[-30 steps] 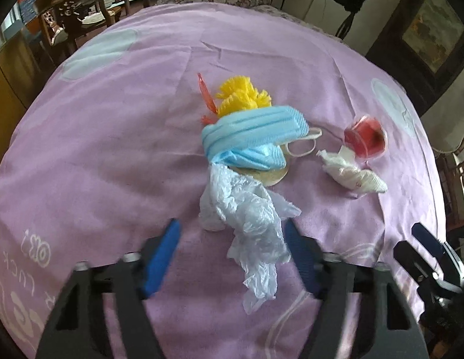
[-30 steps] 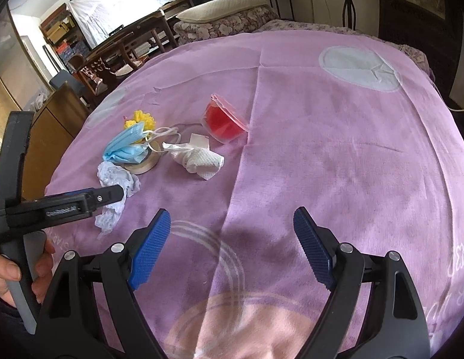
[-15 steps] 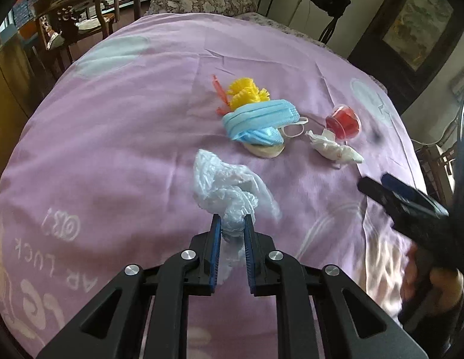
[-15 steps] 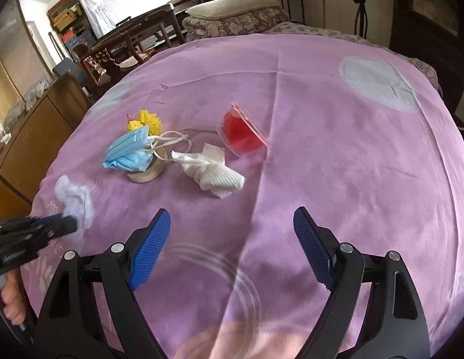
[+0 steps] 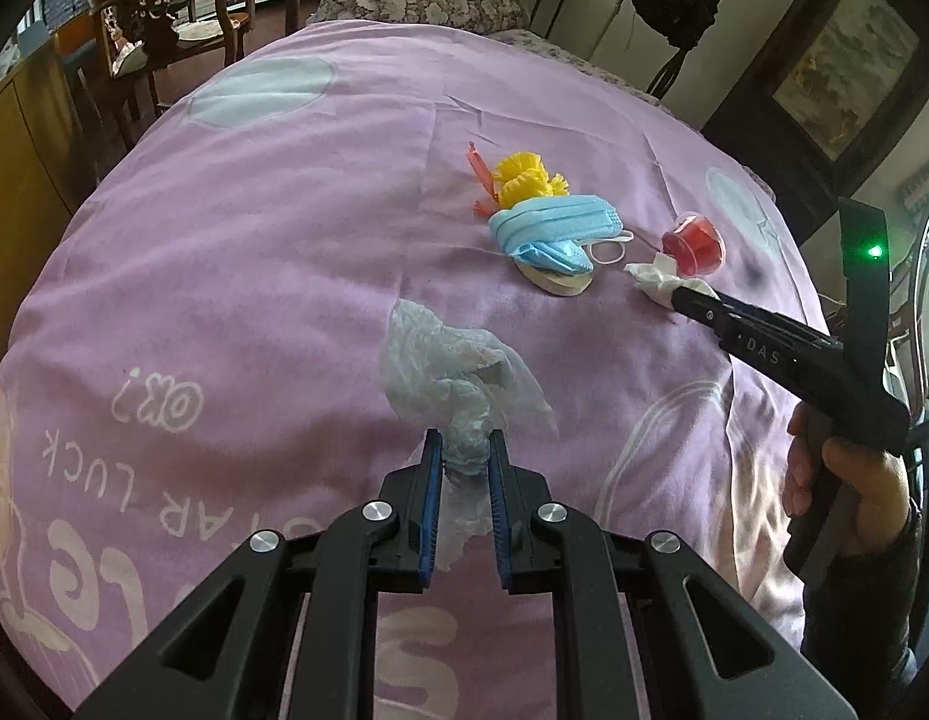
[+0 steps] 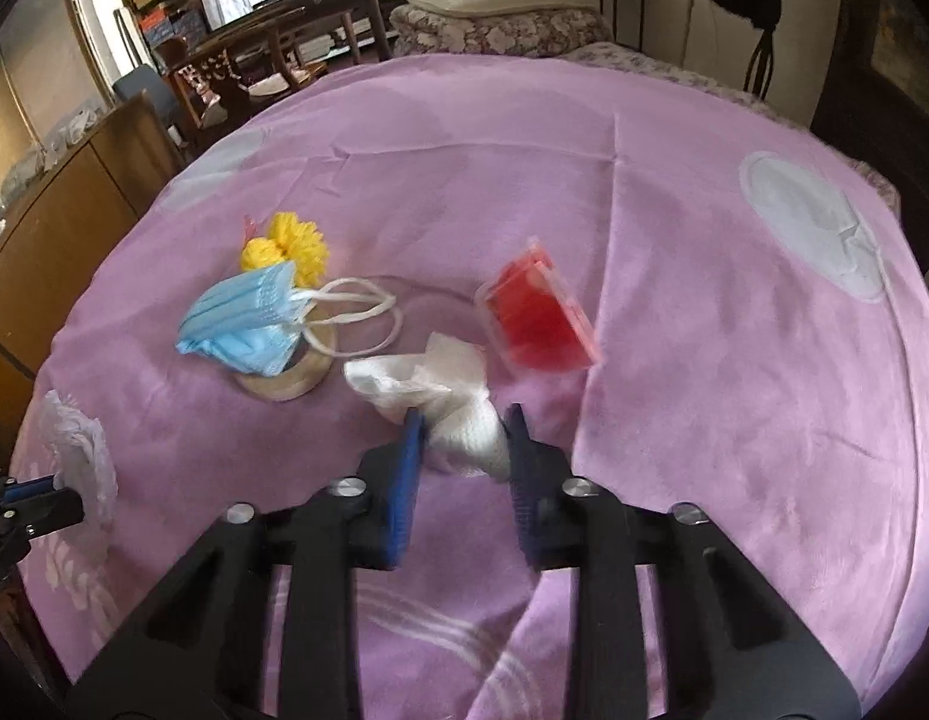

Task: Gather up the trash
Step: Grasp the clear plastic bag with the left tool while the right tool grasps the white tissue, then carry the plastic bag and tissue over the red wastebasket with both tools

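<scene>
Crumpled clear plastic bag, lower end clamped in the left gripper, angled steeply down over the purple cloth; white tissue between the right gripper's closing pads, beside blue mask and red cup.

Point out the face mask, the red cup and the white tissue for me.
face mask [image 6: 242, 315], right wrist view, middle of the blue pleats
red cup [image 6: 539, 318], right wrist view, its red side
white tissue [image 6: 458, 420], right wrist view, crumpled middle
</scene>
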